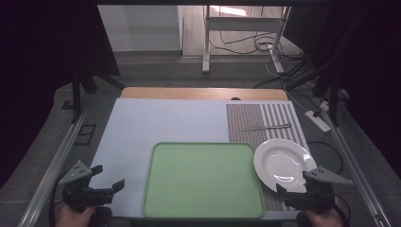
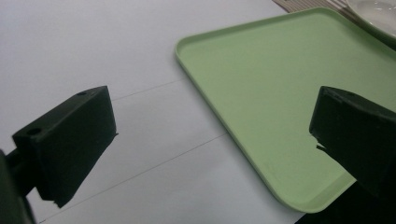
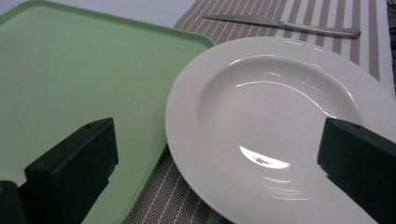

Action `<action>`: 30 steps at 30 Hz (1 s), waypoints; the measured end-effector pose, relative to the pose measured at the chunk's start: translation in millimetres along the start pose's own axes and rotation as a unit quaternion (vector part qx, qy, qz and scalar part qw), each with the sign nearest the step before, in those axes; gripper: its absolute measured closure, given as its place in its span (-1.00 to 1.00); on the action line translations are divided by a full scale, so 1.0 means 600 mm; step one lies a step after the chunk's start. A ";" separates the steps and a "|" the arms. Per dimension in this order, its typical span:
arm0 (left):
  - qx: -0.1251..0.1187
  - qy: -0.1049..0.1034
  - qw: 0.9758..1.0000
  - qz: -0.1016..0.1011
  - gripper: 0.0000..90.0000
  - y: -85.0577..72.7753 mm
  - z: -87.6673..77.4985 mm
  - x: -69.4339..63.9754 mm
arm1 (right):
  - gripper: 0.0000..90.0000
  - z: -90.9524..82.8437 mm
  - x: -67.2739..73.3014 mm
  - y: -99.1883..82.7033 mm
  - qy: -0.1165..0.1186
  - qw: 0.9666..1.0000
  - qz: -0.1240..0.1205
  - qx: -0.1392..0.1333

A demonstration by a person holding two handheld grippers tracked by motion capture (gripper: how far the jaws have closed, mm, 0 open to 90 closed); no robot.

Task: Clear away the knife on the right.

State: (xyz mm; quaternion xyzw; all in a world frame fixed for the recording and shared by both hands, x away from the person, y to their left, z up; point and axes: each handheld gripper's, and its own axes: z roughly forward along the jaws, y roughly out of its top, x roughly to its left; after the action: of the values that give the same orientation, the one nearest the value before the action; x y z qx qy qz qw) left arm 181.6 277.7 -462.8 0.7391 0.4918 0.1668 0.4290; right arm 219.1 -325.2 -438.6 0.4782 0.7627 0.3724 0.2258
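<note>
From the high view, your left gripper (image 1: 106, 177) hovers at the near left corner of the surface (image 1: 142, 123), jaws spread and empty, aimed at the green tray (image 1: 203, 179). Your right gripper (image 1: 294, 195) sits at the near right, just at the near rim of the white plate (image 1: 283, 163), also wide open with nothing in it. The plate rests on the striped placemat (image 1: 246, 120), its left edge touching or just overlapping the tray's right rim; the knife (image 1: 265, 127) lies farther back on the mat, well apart from both grippers

In the left gripper view, your black jaws frame the tray's (image 2: 280, 93) near left corner, the tray bare, so that hand looks parked rather than committed

In the right gripper view, the plate (image 3: 280, 126) sits between your open jaws but nothing presses on it; the tray (image 3: 70, 74) is to its left and the knife (image 3: 285, 25) beyond. I judge you're lined up to take the plate by its near rim, probably to set it on the tray
</note>
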 end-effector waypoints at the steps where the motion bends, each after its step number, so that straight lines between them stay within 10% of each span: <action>1: 0.001 -0.001 1.000 -0.001 -0.98 0.000 0.000 0.000 | -1.00 0.001 0.000 0.000 0.002 1.000 -0.002 0.001; 30: 0.014 -0.015 1.000 -0.011 -0.95 -0.003 0.000 0.005 | -1.00 0.021 0.005 0.009 0.026 0.998 -0.021 0.051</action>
State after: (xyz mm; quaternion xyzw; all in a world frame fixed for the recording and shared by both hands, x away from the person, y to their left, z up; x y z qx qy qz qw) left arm 181.9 280.4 -464.8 0.7420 0.4954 0.1445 0.4280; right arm 229.6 -316.7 -442.3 0.4626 0.7963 0.3409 0.1890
